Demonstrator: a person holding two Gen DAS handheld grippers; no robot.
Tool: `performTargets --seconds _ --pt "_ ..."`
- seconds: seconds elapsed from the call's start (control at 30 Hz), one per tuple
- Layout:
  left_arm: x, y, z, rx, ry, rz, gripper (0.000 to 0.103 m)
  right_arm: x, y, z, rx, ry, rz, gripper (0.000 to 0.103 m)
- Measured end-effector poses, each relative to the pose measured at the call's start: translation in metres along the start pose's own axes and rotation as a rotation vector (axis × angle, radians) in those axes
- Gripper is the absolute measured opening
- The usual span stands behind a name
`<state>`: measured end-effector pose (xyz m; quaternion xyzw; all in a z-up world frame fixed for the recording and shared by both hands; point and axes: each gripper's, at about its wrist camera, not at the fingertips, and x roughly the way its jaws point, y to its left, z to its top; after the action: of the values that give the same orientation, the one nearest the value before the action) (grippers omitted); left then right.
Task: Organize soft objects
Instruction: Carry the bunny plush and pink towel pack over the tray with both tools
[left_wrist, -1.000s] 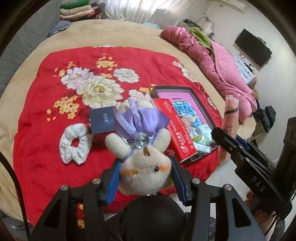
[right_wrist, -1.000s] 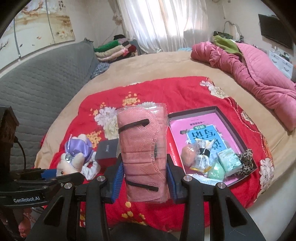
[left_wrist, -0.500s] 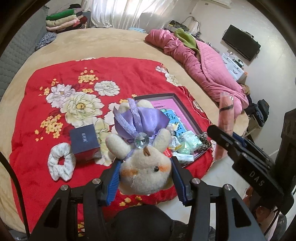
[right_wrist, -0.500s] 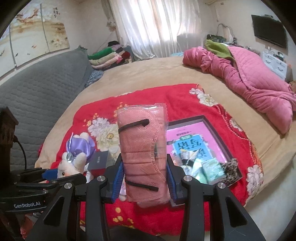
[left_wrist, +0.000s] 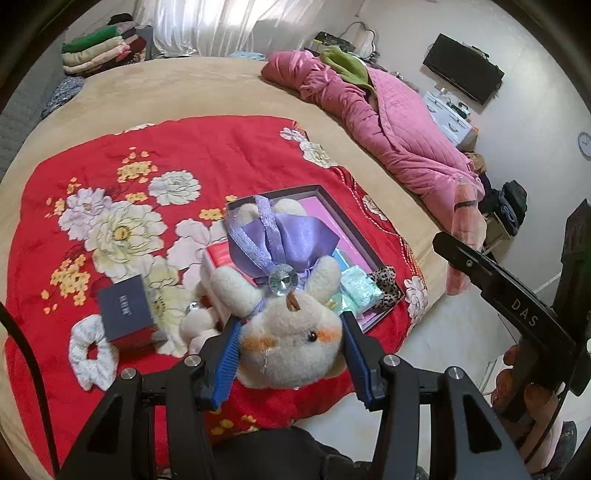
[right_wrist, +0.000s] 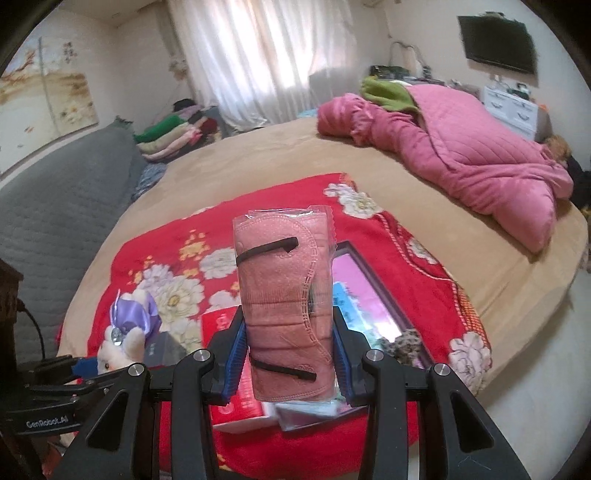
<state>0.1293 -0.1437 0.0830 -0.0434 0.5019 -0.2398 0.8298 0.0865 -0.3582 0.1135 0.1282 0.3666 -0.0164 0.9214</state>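
Over the bed, the left hand-held gripper (left_wrist: 291, 354) is clamped on the plush (left_wrist: 288, 343) by its squashy head; the right hand-held gripper (right_wrist: 288, 350) pinches a light, slippery bagged mask (right_wrist: 284, 295) low down.

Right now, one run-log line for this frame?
left claw: shut on cream plush toy with purple satin bow | right claw: shut on bagged pink face masks | both above red floral blanket

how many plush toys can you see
2: a cream plush with a purple bow gripped in the left claw, and a smaller white plush lying on the red blanket beside it. Others may be hidden.
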Motion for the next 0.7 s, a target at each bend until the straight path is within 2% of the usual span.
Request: performTargets --seconds 0.7 --pt "0.116 -0.062 0.025 0.107 0.16 -0.041 0.052 0.052 -0.075 -0.007 0.032 0.111 -0.087 0.042"
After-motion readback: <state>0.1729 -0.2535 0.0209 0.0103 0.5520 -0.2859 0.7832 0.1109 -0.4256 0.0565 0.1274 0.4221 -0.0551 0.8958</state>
